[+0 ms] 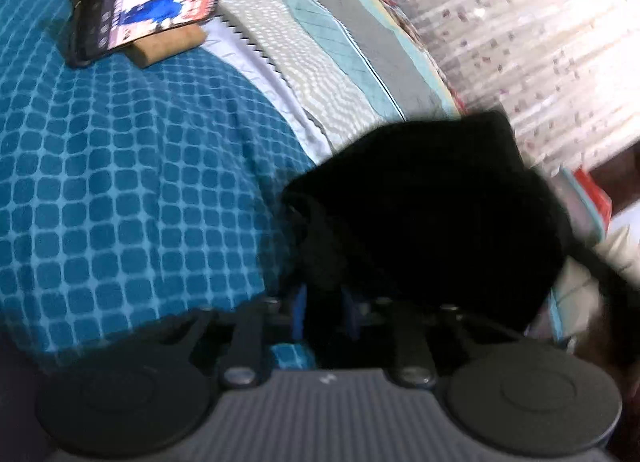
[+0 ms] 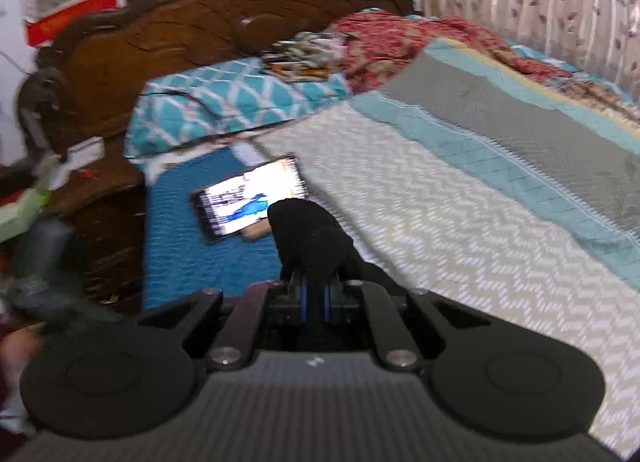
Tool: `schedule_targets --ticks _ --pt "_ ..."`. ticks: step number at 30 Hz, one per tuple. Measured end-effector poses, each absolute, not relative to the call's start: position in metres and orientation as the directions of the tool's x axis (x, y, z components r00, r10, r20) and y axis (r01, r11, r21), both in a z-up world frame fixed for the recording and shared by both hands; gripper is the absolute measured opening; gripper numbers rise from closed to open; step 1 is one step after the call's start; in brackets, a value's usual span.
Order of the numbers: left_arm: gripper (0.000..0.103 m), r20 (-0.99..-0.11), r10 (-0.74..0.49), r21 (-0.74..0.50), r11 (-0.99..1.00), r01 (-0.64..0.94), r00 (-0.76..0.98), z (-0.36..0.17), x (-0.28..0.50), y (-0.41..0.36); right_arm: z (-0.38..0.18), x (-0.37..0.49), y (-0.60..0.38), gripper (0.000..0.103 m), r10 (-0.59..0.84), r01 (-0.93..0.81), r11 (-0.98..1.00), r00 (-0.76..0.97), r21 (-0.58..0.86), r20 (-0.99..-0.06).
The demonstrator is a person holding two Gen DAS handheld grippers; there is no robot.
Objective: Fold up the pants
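- Black pants (image 1: pixel 420 213) bunched in the left gripper (image 1: pixel 324 302), jaws clamped on cloth, over the teal checked sheet (image 1: pixel 120 181); phone (image 1: pixel 152 1) far off.
- Right wrist view: right gripper (image 2: pixel 316 298) pinched on pants fabric (image 2: pixel 308 234); quilt (image 2: pixel 460 221) open rightward, headboard (image 2: pixel 180 33) ahead.

left hand-held gripper (image 1: pixel 325 312) clamping black pants (image 1: pixel 432 213), blue checked bedspread (image 1: pixel 120 189)

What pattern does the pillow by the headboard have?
Teal with a white diamond lattice, clearest in the right wrist view.

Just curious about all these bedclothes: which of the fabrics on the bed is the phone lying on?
The phone lies on the dark blue checked cloth, left of the cream zigzag bedspread.
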State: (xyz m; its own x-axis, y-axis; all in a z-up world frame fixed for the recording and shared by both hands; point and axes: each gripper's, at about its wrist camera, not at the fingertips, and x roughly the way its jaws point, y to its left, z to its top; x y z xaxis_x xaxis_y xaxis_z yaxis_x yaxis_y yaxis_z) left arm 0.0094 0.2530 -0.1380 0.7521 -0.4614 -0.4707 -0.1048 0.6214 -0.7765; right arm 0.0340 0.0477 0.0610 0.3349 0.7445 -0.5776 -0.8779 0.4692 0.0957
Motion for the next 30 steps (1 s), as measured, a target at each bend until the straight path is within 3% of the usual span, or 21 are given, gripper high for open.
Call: schedule_targets --ticks 5,11,14,16,18,19,24,26,27,28,30 --pt "0.012 -0.417 -0.441 -0.781 0.622 -0.065 0.794 -0.126 0.003 0.273 0.026 -0.002 0.054 0.01 0.73 -0.91 0.397 0.233 0.121 -0.643" --pt "0.017 -0.507 -0.43 -0.753 0.642 -0.142 0.747 -0.14 -0.016 0.279 -0.028 -0.029 0.093 0.015 0.608 -0.92 0.389 0.296 -0.049 -0.737" --pt "0.035 -0.51 -0.387 -0.769 0.606 -0.206 0.768 -0.142 -0.033 0.297 -0.026 -0.031 0.097 0.019 0.61 -0.914 0.4 0.325 -0.073 -0.723" --pt "0.038 -0.504 -0.376 -0.781 0.583 -0.225 0.777 -0.136 -0.034 0.309 -0.02 -0.029 0.094 0.025 0.613 -0.913 0.406 0.31 -0.047 -0.727" --pt "0.044 -0.508 -0.362 -0.758 0.618 -0.207 0.781 -0.121 -0.024 0.31 -0.012 -0.028 0.087 0.043 0.632 -0.911 0.413 0.296 -0.011 -0.716" --pt "0.046 -0.505 -0.359 -0.744 0.643 -0.184 0.785 -0.112 -0.018 0.308 -0.006 -0.029 0.081 0.046 0.65 -0.907 0.421 0.301 0.001 -0.697" --pt "0.068 -0.507 -0.42 -0.631 0.775 0.007 0.753 -0.069 0.033 0.271 0.013 -0.028 0.036 0.046 0.652 -0.824 0.563 0.396 0.063 -0.646" --pt "0.071 -0.535 -0.439 -0.574 0.815 0.071 0.722 -0.063 0.055 0.25 0.014 -0.022 0.014 0.042 0.627 -0.76 0.641 0.436 0.109 -0.646" --pt "0.068 -0.554 -0.437 -0.542 0.835 0.092 0.709 -0.064 0.066 0.24 0.013 -0.018 0.005 0.034 0.617 -0.728 0.672 0.449 0.134 -0.647" --pt "0.063 -0.578 -0.434 -0.513 0.852 0.106 0.691 -0.065 0.073 0.232 0.011 -0.014 -0.002 0.033 0.599 -0.691 0.705 0.462 0.159 -0.654" --pt "0.015 -0.611 -0.462 -0.498 0.855 0.141 0.643 -0.072 0.088 0.219 0.005 -0.007 -0.01 0.026 0.578 -0.637 0.745 0.471 0.197 -0.666"
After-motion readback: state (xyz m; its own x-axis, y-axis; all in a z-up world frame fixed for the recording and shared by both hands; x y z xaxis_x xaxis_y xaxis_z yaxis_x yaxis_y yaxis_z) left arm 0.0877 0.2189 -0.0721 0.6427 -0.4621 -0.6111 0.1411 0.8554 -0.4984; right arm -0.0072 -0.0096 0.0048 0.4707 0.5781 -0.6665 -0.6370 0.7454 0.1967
